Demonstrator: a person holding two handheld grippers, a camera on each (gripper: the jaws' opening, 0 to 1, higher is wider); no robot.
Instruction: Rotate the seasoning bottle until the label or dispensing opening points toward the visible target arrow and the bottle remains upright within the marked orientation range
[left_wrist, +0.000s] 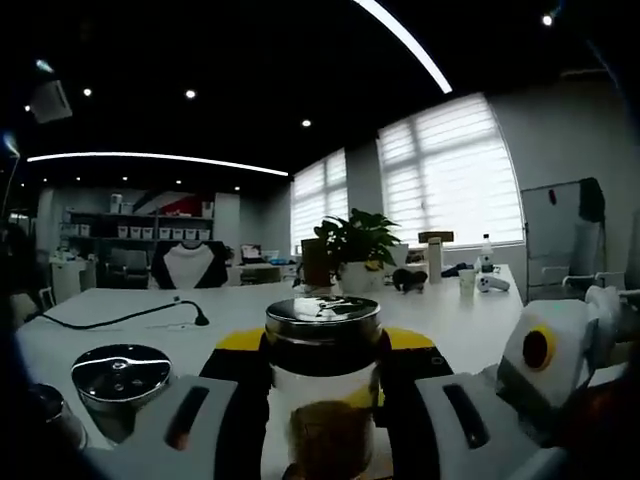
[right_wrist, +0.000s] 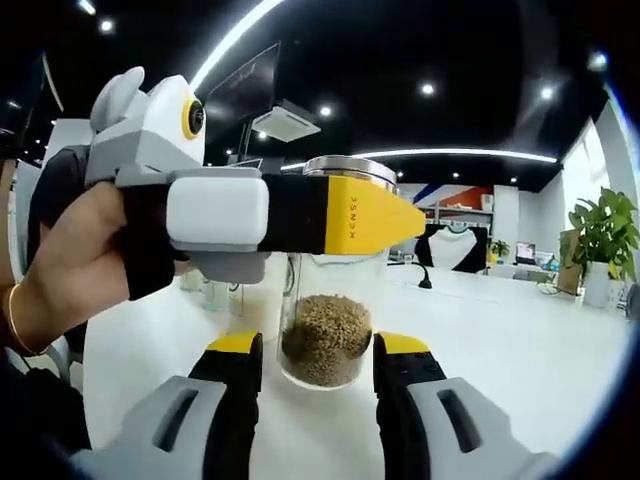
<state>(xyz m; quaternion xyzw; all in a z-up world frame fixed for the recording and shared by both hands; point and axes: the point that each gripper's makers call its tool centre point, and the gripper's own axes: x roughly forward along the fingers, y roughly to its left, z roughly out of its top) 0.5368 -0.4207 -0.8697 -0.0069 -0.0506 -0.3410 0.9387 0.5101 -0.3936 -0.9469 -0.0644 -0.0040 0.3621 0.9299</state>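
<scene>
As seen in the left gripper view, the left tool (left_wrist: 325, 395) has its jaws set on either side of the seasoning bottle (left_wrist: 323, 385), a clear glass jar with a shiny metal lid and brown granules in its lower part. The jaws appear to press its sides, so the tool reads as clamped on the bottle. The bottle stands upright on the white table (left_wrist: 250, 305). A second metal-lidded jar (left_wrist: 120, 385) stands close by on the same table, and a black cable (left_wrist: 120, 318) lies farther back. The right tool (left_wrist: 560, 350) shows at the edge of the frame.

Turning to the right gripper view, the right tool (right_wrist: 318, 375) has its jaws apart, one on each side of the bottle's base (right_wrist: 325, 345); contact cannot be confirmed. The left tool (right_wrist: 290, 215), held by a hand (right_wrist: 75, 265), crosses the upper bottle.

Risks from this position:
- Smooth glass may slip in the jaws during rotation, leaving the bottle short of the target.
- Uneven grip high on the body may tilt the bottle out of range.
- A wide sweep could strike the neighbouring jar.

Items not resolved: no target arrow or orientation marking can be made out, the label and dispensing opening are not discernible, and the bottle's base is cut off in the left gripper view.
</scene>
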